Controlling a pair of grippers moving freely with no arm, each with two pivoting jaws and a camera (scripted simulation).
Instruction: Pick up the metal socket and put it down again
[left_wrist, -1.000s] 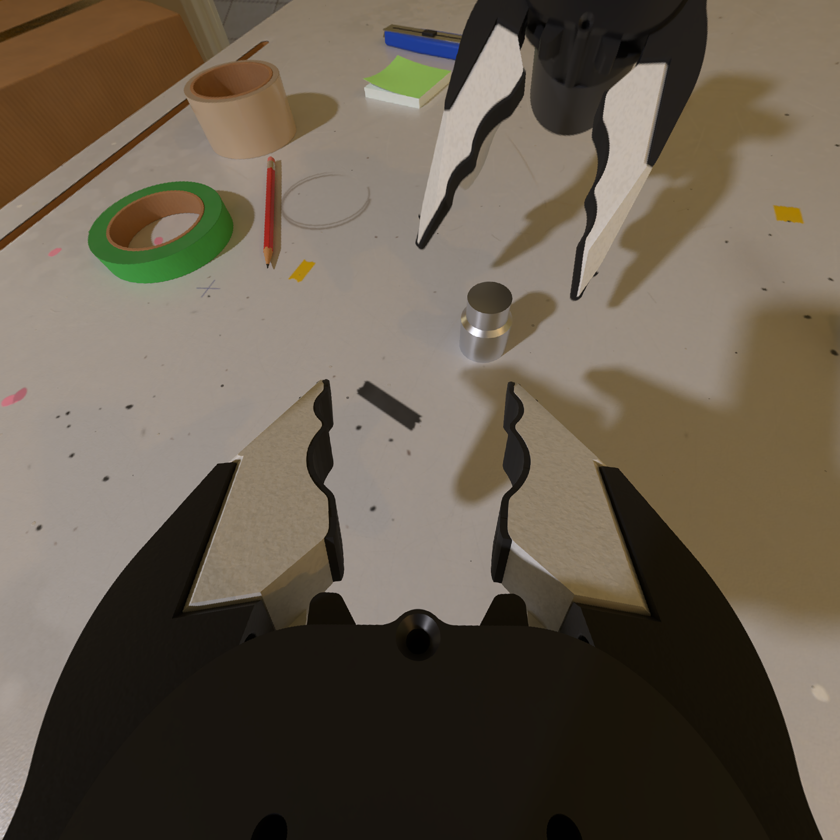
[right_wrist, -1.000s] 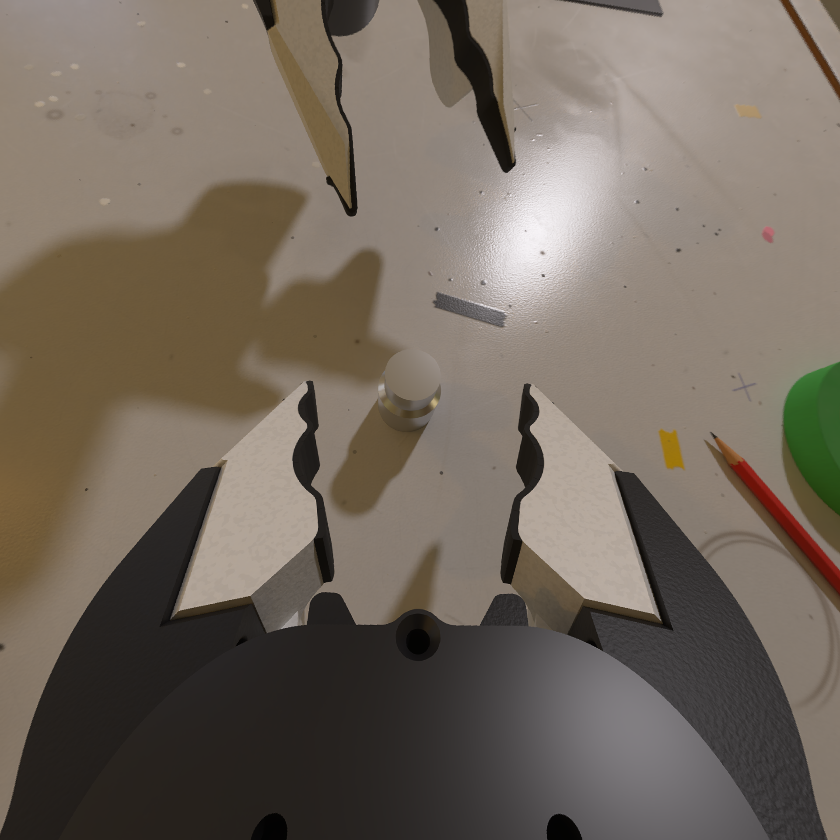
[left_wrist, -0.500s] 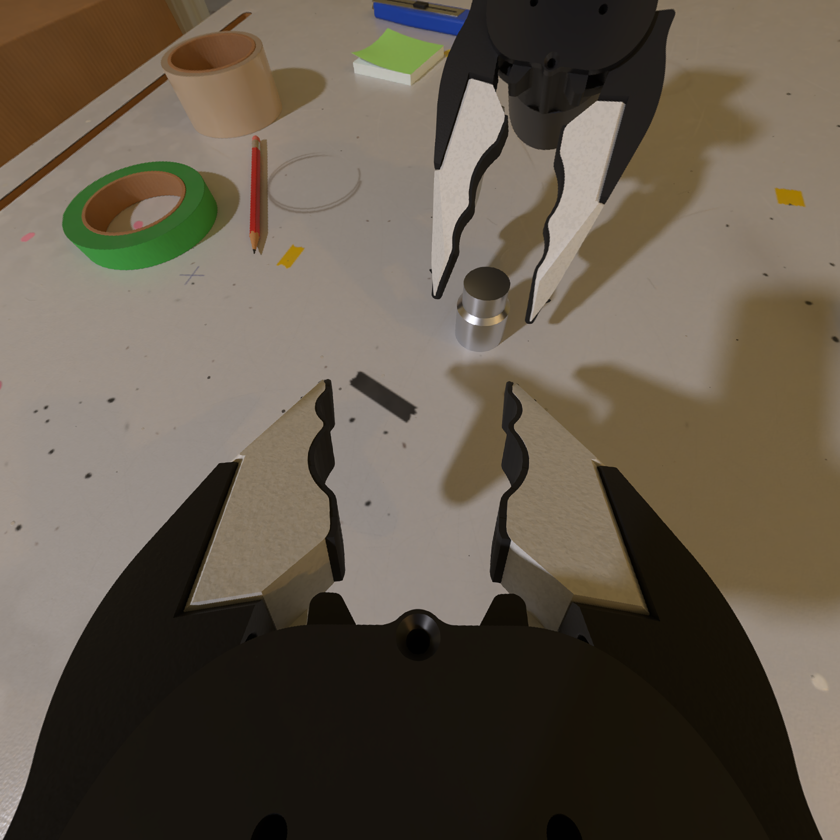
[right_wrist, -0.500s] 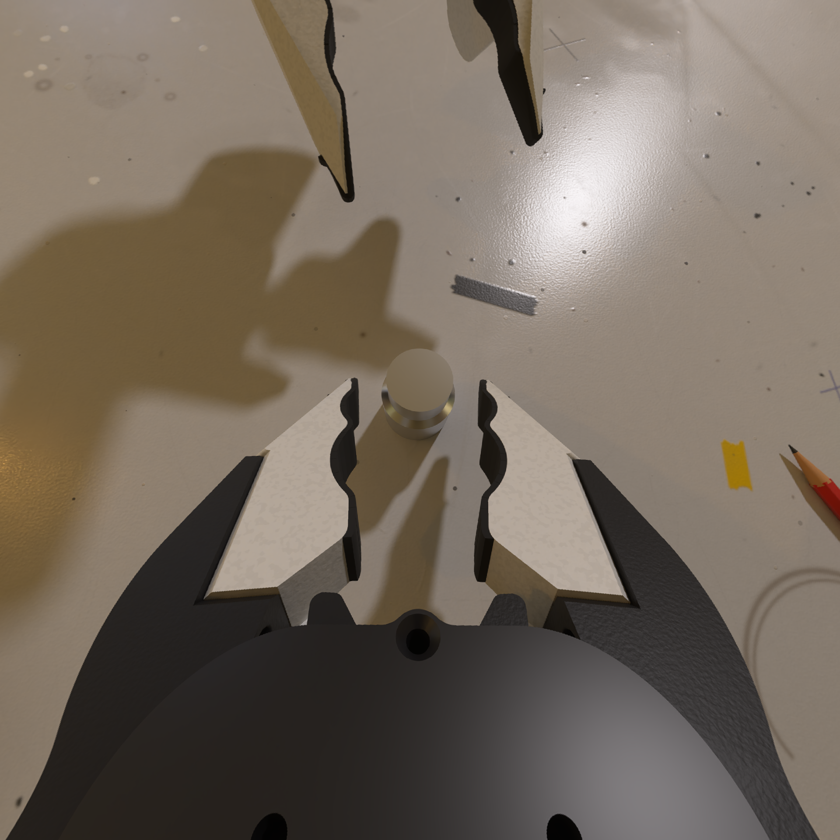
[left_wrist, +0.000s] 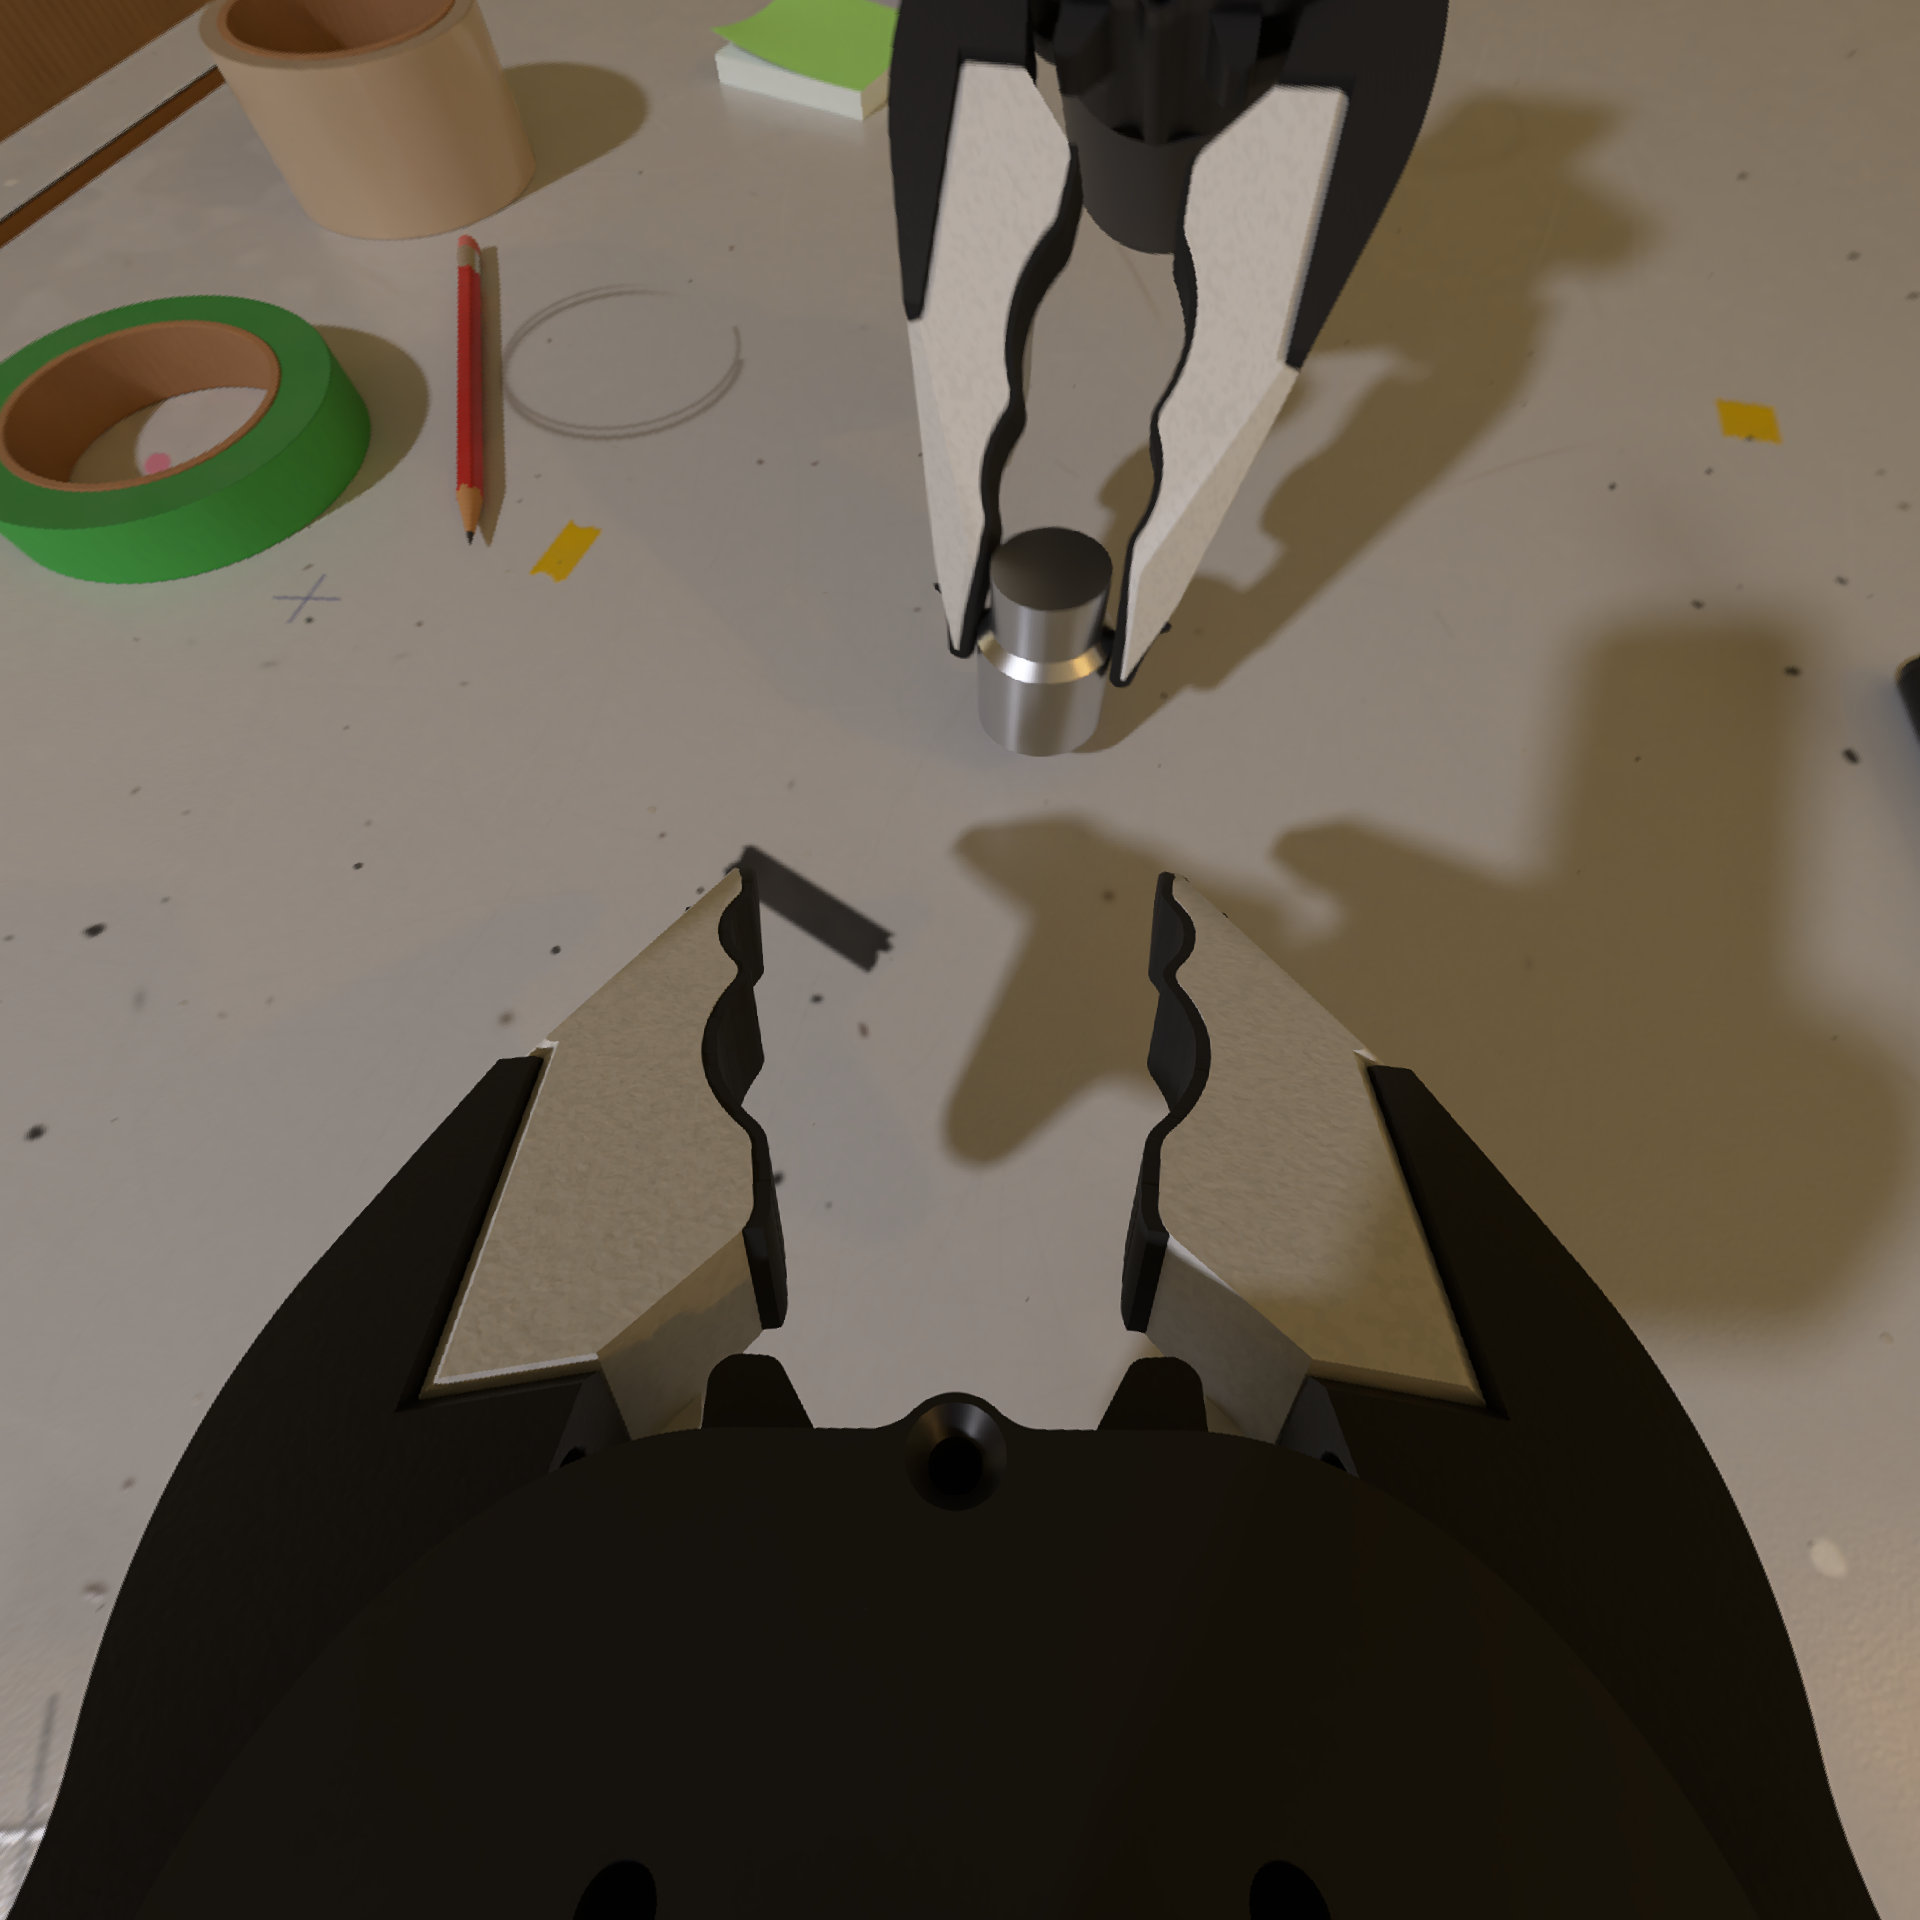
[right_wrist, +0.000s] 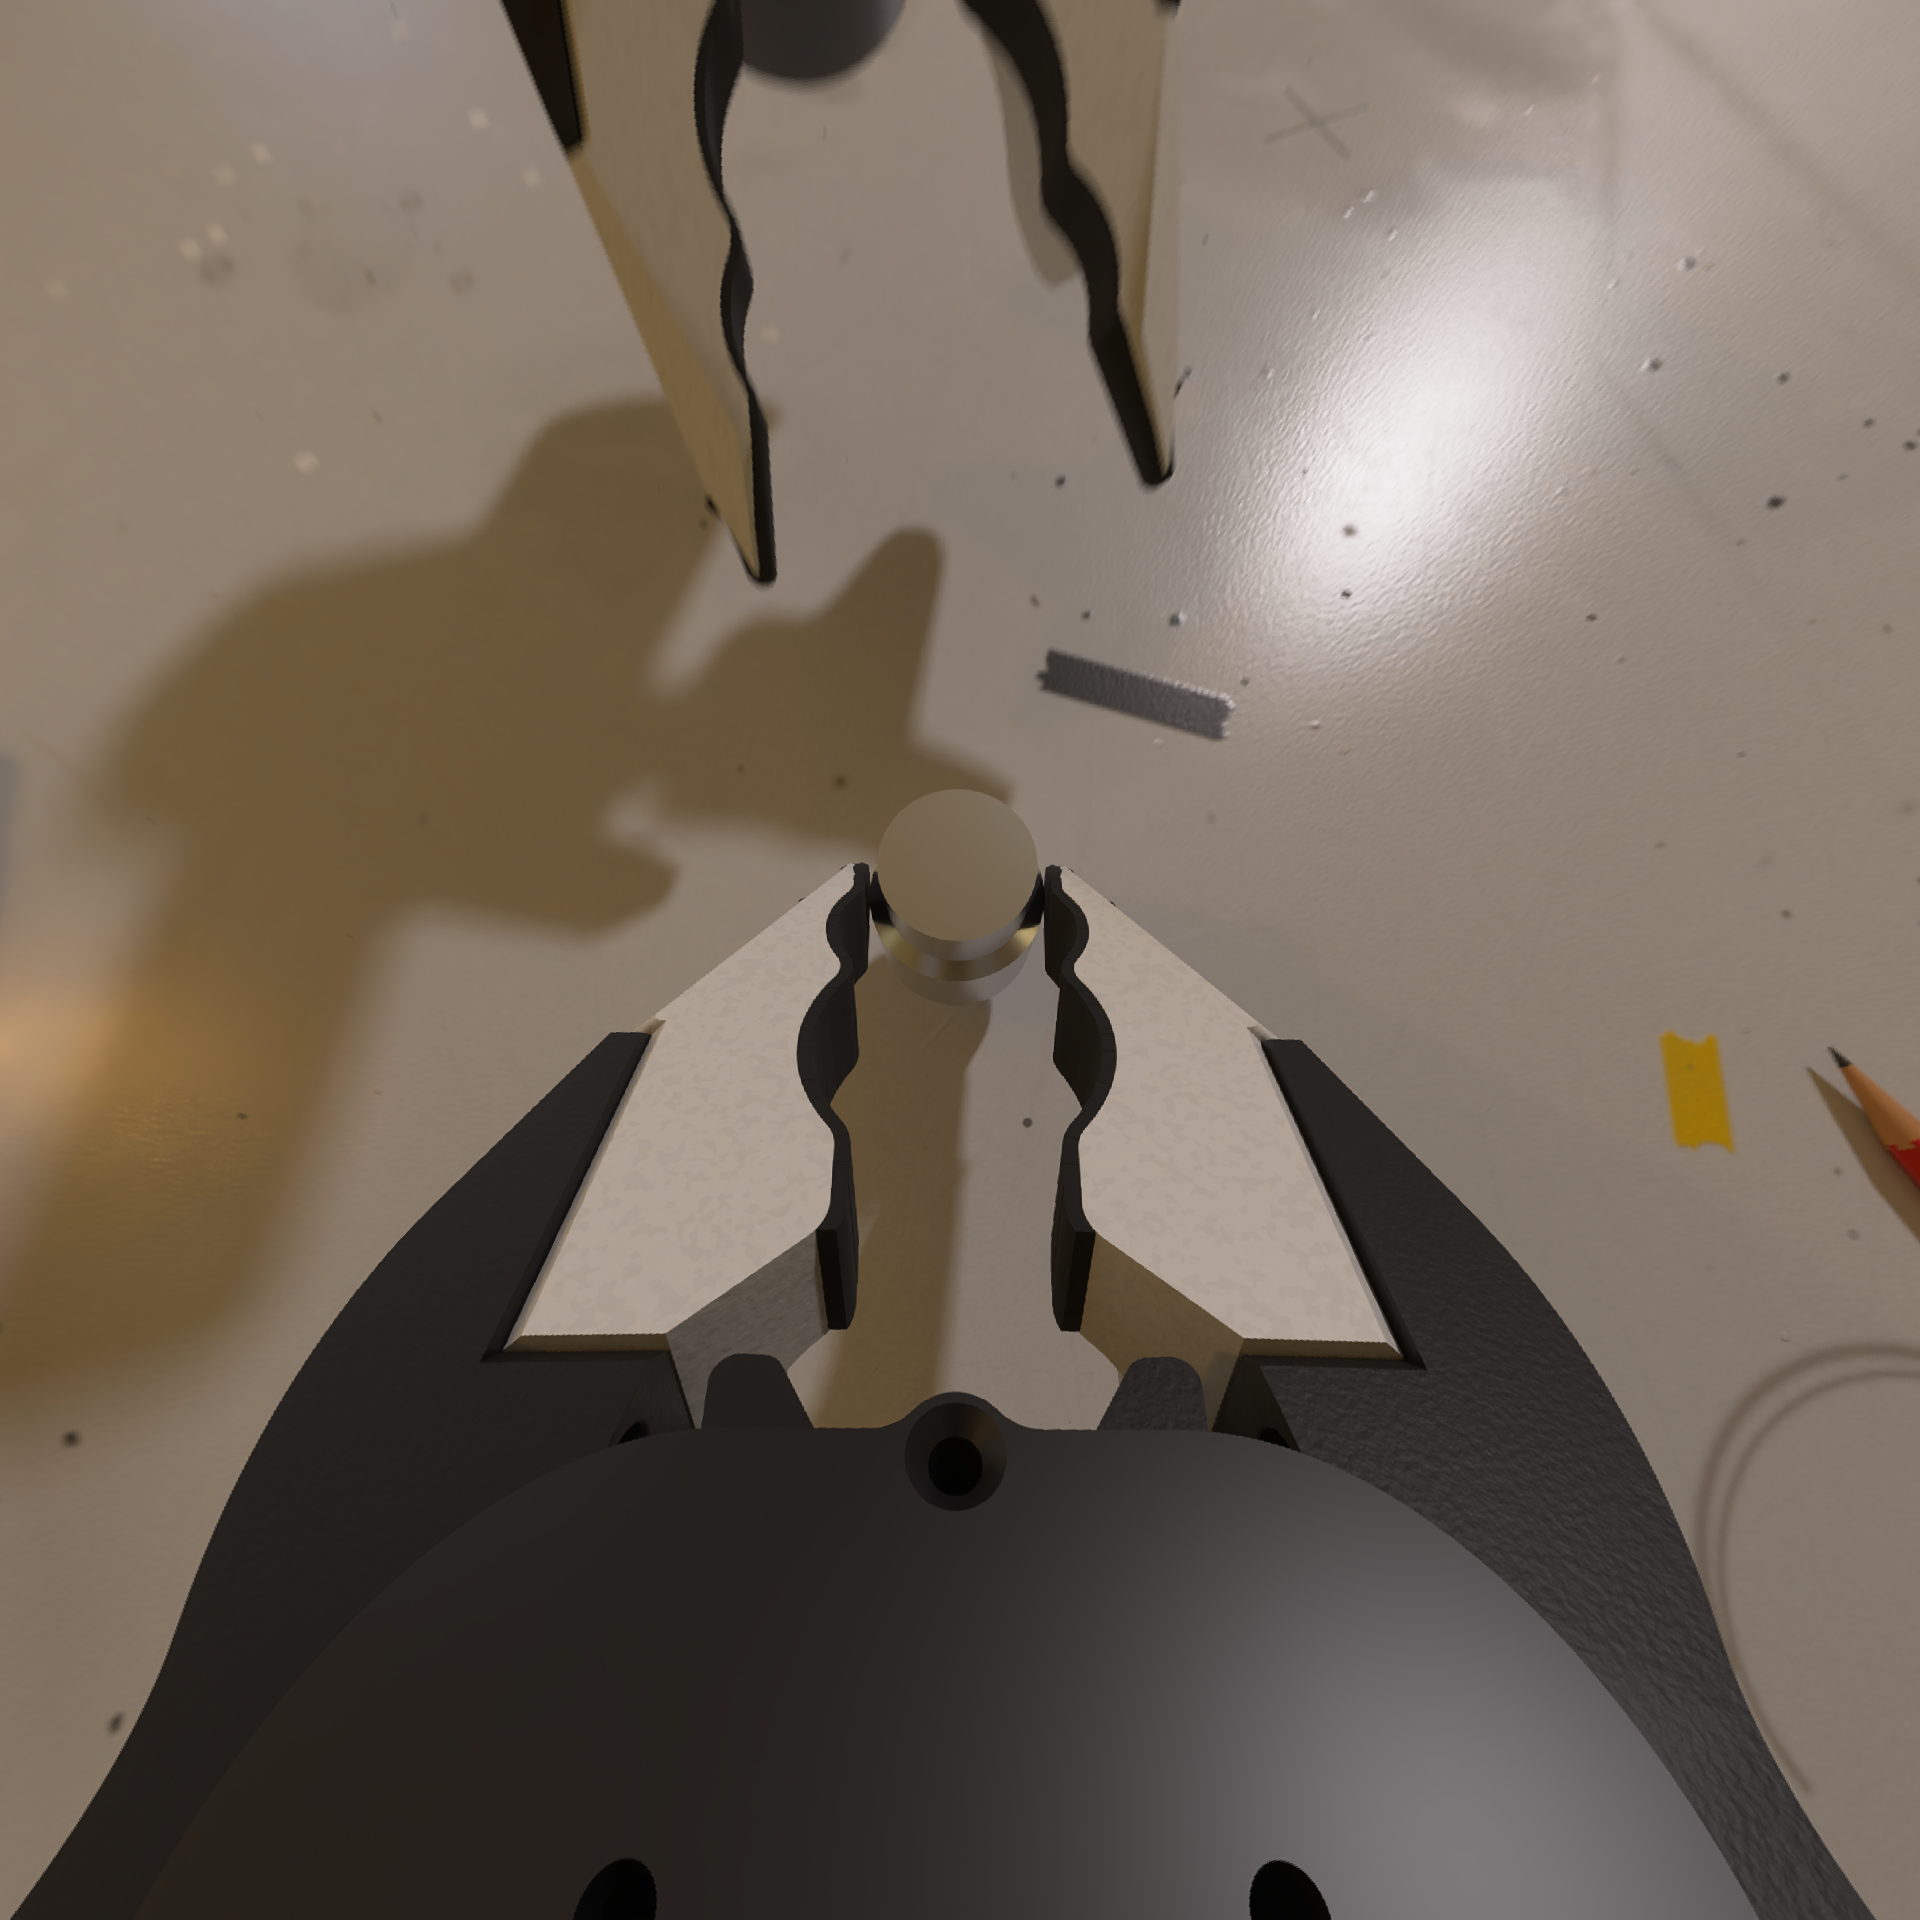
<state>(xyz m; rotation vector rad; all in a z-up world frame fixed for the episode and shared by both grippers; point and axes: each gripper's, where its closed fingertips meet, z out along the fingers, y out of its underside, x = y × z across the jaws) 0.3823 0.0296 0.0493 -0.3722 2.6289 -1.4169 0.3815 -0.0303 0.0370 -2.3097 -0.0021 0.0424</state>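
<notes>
No readable text, labels, brands or numbers in either view. Only signs are hand-drawn marks on the table (left_wrist: 1455, 727):
- small pencilled cross (left_wrist: 308, 598), at 5 o'clock from the green tape roll (left_wrist: 177, 436), left wrist view
- another faint cross (right_wrist: 1320, 123), at 1 o'clock in the right wrist view
- pencilled open circle (left_wrist: 623, 362), at 3 o'clock from the red pencil (left_wrist: 469, 384)

Blank markers, nothing written on them: yellow tape bits (left_wrist: 565, 549) (left_wrist: 1749, 421) (right_wrist: 1697, 1089), dark grey tape strip (right_wrist: 1137, 694). Green sticky pad (left_wrist: 805, 47) top face shows blank.
</notes>
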